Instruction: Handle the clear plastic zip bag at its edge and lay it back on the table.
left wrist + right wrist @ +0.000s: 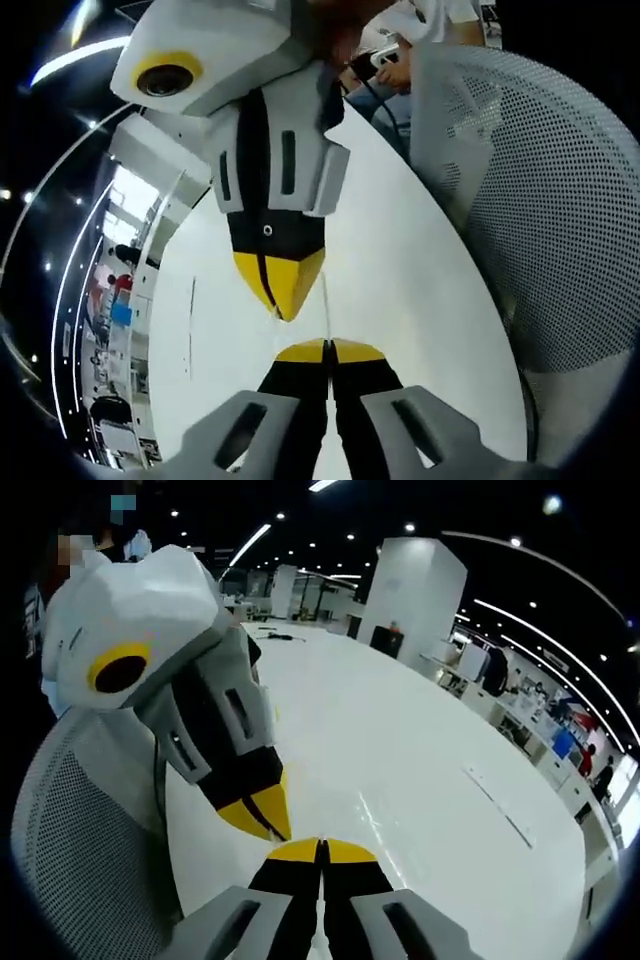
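The clear zip bag (pixel 324 305) shows as a thin pale line, seen edge-on, rising from between my left gripper's (pixel 328 350) yellow tips, which are shut on it. My right gripper (pixel 283 300) comes down from above, its tips pressed together just left of that line and close to the left gripper's tips. In the right gripper view, my right gripper (pixel 322 850) is shut and the left gripper (pixel 268 820) reaches in from the left, tip to tip with it. The bag is too clear to make out there. Both grippers hang over the white table (pixel 420 780).
A white mesh chair back (pixel 540 200) stands close on the right of the left gripper view, and its mesh (pixel 80 820) is at the lower left of the right gripper view. A person (pixel 400 50) sits beyond the table. Small dark items (pixel 285 635) lie at its far end.
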